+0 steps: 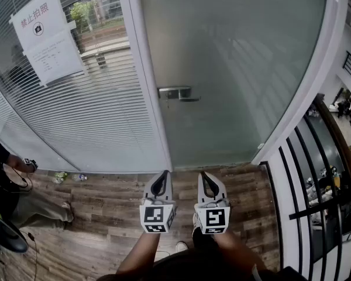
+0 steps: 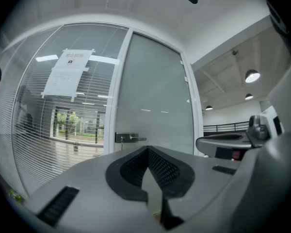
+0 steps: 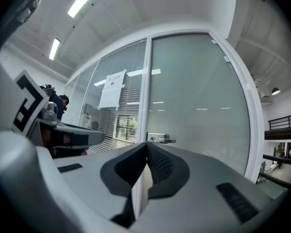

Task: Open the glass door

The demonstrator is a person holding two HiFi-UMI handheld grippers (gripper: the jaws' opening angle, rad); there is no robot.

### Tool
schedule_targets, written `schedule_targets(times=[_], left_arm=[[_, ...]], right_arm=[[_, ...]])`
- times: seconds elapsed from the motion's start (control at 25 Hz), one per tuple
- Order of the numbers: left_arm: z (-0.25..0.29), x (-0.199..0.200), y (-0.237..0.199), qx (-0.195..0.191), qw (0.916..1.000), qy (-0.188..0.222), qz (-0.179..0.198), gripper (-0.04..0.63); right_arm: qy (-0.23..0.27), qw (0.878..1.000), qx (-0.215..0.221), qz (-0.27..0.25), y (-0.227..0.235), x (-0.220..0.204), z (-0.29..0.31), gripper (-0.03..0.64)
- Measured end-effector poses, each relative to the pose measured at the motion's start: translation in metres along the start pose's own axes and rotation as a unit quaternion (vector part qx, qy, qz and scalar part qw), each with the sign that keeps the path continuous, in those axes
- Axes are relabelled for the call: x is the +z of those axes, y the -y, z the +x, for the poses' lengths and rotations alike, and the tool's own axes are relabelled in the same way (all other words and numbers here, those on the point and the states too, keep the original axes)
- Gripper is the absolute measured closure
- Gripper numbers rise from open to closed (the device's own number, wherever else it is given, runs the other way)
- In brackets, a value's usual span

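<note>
Head view: the left gripper (image 1: pixel 164 174) and right gripper (image 1: pixel 203 175) are pointing at the glass door (image 1: pixel 234 69). Each one's jaws are pressing together, empty.

Grey left tongs (image 1: pixel 165 173) and right tongs (image 1: pixel 202 174) carry black pads (image 2: pixel 162 169) and black-and-white marker cubes (image 1: pixel 157 218).

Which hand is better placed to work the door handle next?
Probably the right. The handle has its lever pointing right, the free end about in line with the right gripper; the left gripper sits nearer the door frame. Both are shut, well short of it.
</note>
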State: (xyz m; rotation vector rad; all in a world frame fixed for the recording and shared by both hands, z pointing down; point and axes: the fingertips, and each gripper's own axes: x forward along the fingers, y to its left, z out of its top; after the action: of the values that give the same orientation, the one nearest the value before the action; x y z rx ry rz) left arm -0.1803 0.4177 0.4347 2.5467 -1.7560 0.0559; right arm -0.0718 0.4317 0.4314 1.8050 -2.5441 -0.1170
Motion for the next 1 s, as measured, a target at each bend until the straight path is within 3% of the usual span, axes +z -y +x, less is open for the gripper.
schedule_targets(times=[0.2, 0.44, 1.0], left_arm=[[0.056, -0.001, -0.008, 0.002, 0.9999, -0.011, -0.001, 0.592], [0.124, -0.004, -0.027, 0.034, 0.9994, -0.009, 0.007, 0.592], [0.207, 0.001, -0.044, 0.065, 0.9978, -0.014, -0.002, 0.592]], right_arm=[[0.0, 1.0, 0.012, -0.01, 0.029, -0.002, 0.052, 0.601], [-0.003, 0.999, 0.035, -0.009, 0.064, -0.004, 0.117, 0.601], [-0.012, 0.996, 0.085, -0.016, 0.091, -0.015, 0.198, 0.601]])
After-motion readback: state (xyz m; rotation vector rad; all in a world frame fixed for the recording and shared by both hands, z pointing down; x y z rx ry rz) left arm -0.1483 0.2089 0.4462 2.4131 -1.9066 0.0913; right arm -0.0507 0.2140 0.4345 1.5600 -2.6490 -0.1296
